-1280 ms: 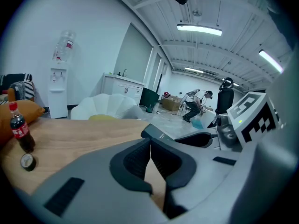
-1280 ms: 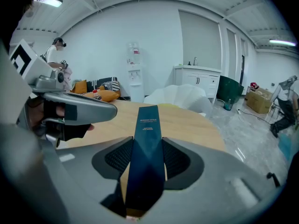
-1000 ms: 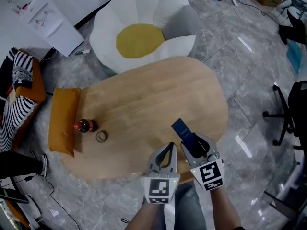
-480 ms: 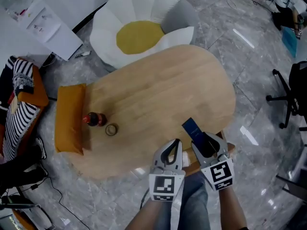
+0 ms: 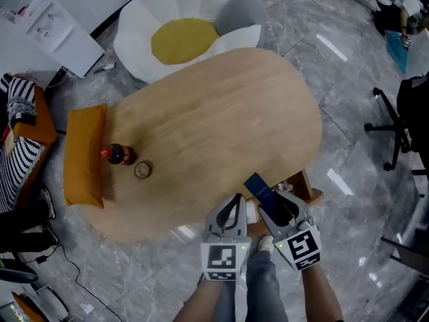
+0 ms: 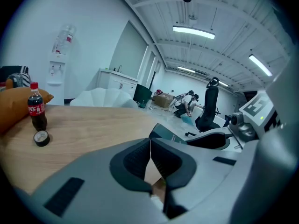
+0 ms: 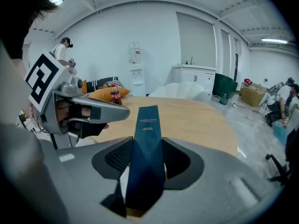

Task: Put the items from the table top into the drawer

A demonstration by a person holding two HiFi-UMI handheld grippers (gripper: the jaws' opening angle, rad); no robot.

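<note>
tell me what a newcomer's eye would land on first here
The right gripper clamps a slim dark blue box by the near edge of the oval wooden table. At the table's left end stand a cola bottle and a tape roll, beside an orange cushion.

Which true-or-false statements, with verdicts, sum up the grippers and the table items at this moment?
1. The right gripper is shut on a dark blue box. True.
2. The left gripper holds the tape roll. False: its jaws are together with nothing between them, and the tape roll lies on the table.
3. The cola bottle stands upright on the table, next to the tape roll. True.
4. The orange cushion lies at the middle of the table. False: it lies at the table's left end in the head view, beside the cola bottle.
</note>
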